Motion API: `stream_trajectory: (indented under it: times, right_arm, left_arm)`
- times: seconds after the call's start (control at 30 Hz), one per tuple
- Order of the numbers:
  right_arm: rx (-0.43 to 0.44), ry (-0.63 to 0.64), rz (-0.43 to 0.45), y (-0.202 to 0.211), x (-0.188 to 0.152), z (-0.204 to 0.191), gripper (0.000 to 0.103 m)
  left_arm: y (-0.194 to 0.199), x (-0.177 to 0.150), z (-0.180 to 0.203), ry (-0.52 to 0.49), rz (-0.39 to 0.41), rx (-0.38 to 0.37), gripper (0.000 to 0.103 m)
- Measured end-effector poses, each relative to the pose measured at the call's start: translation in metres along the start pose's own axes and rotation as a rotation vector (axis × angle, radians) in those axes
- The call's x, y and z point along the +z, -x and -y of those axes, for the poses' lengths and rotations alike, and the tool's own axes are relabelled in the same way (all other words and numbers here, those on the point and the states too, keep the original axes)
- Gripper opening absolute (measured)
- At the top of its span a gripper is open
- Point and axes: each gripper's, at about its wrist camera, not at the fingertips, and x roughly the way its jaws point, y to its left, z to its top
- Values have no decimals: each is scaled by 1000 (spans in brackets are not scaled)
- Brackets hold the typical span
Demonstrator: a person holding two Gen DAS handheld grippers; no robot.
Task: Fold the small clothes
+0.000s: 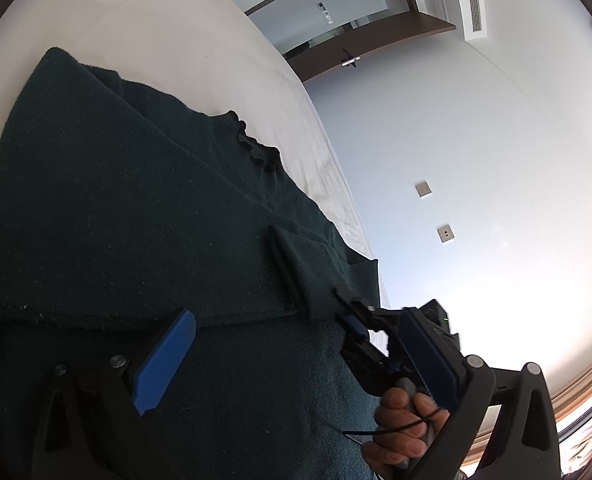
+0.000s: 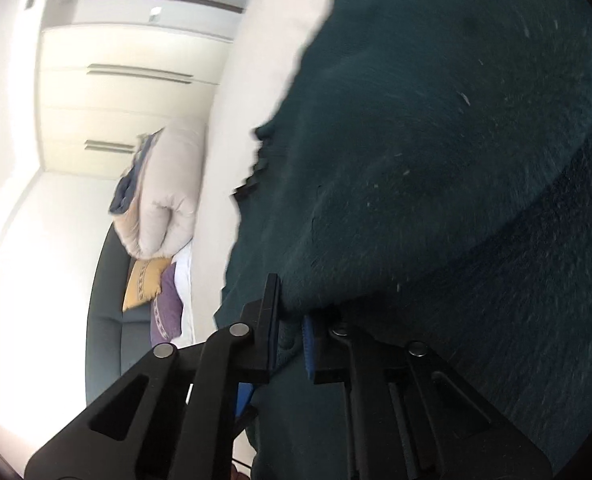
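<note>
A dark green fleece garment lies on a white bed, partly folded, with a frilled collar toward the far edge. My left gripper is open just above the garment's near part, its blue pads wide apart and empty. My right gripper shows in the left wrist view, shut on a pinched fold of the garment. In the right wrist view the right gripper is shut on the same green garment, which fills most of the frame.
The bed's far edge runs beside a pale wall with two sockets. In the right wrist view a folded cream duvet and yellow and purple cushions lie on a dark sofa beyond the bed.
</note>
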Motion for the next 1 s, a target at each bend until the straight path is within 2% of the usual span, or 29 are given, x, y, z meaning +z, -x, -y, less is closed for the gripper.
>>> stream_trajectory:
  times: [0.17,0.3,0.37,0.53,0.6,0.67,0.7,0.77,0.8,1.0]
  right_arm:
    - [124,66,-55,0,-24,-28,8]
    - [173,1,-104,-13,-38,-21,8]
    - [160,-12,-112,-17,-43,-16,8]
    - [180,-17,-136,-27,-54,-14,8]
    - [182,-16,-143,-30,-57,-15,8]
    - [180,-11,-146,-31,-58,-16,8]
    - [180,-12,-146,-31,-59,-15,8]
    - [182,-16,-147,-29,-59,-14,9]
    - [181,-17,-149,-26,-59,-13,9]
    - [184,-13,-145,-23,-59,-13,9]
  left_arm:
    - [-6,-2,6,6,-12,-30,103]
    - [-8,-4,2,51,-20,-84,103]
    - [-5,-2,0,78,-10,-126,103]
    - [-9,-4,-4,116,-16,-153,102]
    - [-13,-6,-3,120,-28,-168,89]
    - [-18,-7,-5,139,-55,-187,59]
    - [-19,-7,-6,143,-57,-186,52]
    - [-19,-8,-7,144,-55,-185,18]
    - [-18,-7,-7,146,-52,-185,11]
    - [-13,-6,1,103,-32,-162,8]
